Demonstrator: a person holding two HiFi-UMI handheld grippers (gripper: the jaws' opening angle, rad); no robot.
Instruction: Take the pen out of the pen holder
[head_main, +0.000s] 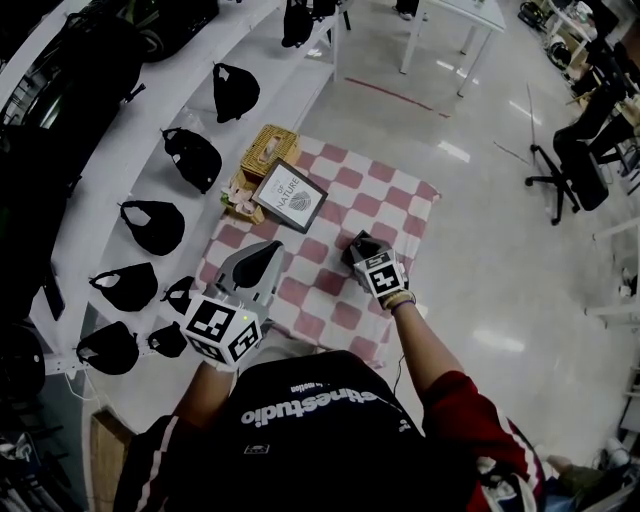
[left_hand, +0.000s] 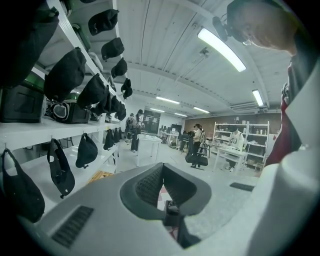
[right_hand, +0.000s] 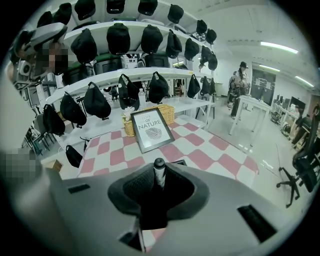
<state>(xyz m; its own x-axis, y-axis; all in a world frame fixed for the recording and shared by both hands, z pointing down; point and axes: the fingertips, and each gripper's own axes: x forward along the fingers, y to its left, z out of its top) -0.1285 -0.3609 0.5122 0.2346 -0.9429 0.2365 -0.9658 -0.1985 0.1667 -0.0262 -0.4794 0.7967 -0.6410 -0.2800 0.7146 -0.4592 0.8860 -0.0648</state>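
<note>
Black-capped pen (right_hand: 159, 169) stands upright between the pads of the right gripper (right_hand: 160, 180), whose jaws are closed on it just under the cap. The square black pen holder (head_main: 356, 246) sits directly beneath, its rim showing just behind the jaws. Cannot tell whether the pen tip has cleared the holder.

Risks: the grip is high on the pen, so it may pivot or slip if pulled at a slant. A slanted pull could also drag the barrel on the rim and tip the holder. A straight-up lift looks safest.

Left gripper (left_hand: 163, 186): jaws together, nothing held. It hovers over the near-left of the red-and-white checked cloth (head_main: 400, 205), well apart from the holder, so it is not steadying it.

Around: 1 black-framed "NATURE" sign (head_main: 290, 196) and 1 woven wicker basket (head_main: 268, 148) behind, black caps (head_main: 192, 158) along the white shelf (head_main: 120, 170). Nothing blocks the way up.
</note>
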